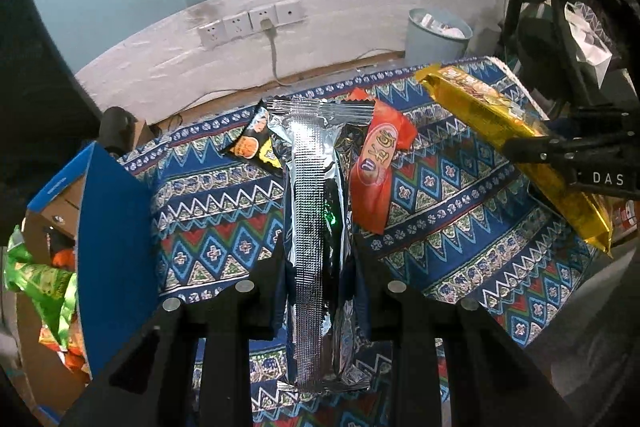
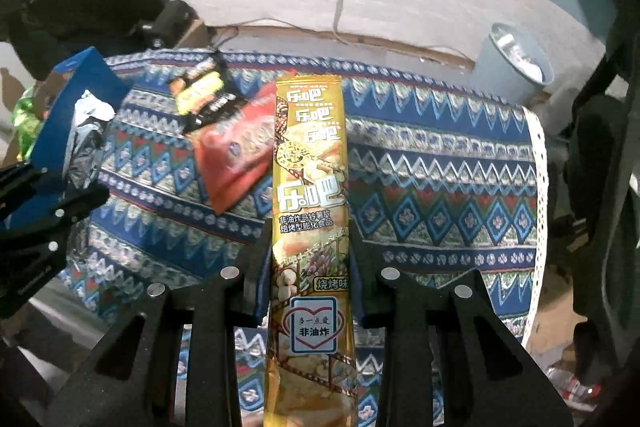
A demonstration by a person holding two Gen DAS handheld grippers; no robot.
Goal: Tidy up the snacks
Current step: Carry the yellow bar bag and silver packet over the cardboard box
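My left gripper (image 1: pixel 320 267) is shut on a long silver foil snack pack (image 1: pixel 316 211), held above the patterned tablecloth (image 1: pixel 460 211). My right gripper (image 2: pixel 310 267) is shut on a long gold snack pack (image 2: pixel 310 187); it also shows at the right of the left wrist view (image 1: pixel 516 151). An orange-red snack pack (image 1: pixel 378 167) and a black-and-orange pack (image 1: pixel 256 143) lie on the cloth at the back; both show in the right wrist view, orange-red (image 2: pixel 236 159) and black (image 2: pixel 204 95). A blue-sided cardboard box (image 1: pixel 112 235) stands at the left, with green and orange packs (image 1: pixel 44 283) inside.
A pale blue waste bin (image 1: pixel 438 33) stands behind the table at the right. Wall sockets (image 1: pixel 248 21) with a cable are on the white wall. The table's right edge has white lace trim (image 2: pixel 538 155). Dark equipment stands at the far right.
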